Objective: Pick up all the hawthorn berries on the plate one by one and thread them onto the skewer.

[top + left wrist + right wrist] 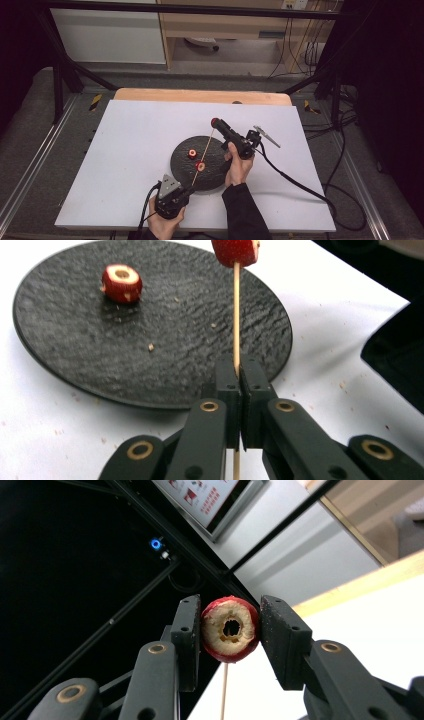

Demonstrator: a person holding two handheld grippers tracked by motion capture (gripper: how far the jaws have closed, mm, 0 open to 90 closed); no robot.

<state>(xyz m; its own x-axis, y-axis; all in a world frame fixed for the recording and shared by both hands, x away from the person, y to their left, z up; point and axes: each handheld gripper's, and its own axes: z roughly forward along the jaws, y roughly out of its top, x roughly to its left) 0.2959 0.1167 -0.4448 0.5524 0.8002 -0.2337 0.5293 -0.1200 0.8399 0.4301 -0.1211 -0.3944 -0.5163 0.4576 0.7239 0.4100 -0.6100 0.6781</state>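
Note:
A thin wooden skewer [236, 315] rises slanting over a round black plate [185, 167]. My left gripper [239, 385] is shut on its lower end. One red cored fruit piece [200, 166] is threaded partway up the skewer [206, 150] and appears at the top edge of the left gripper view as a threaded piece [235, 251]. A second fruit piece [192, 153] lies loose on the plate [200, 300]. My right gripper [230, 630] is shut on a third fruit piece [230, 628], held at the skewer's upper tip [216, 121]. Its hollow core faces the camera, with the skewer [224, 690] just below.
The plate sits on a white board [130, 150] over a wooden table [200, 95]. Black cables [300, 182] trail from both grippers across the board. Crumbs [150, 346] dot the plate. A dark metal frame and floor rails surround the table.

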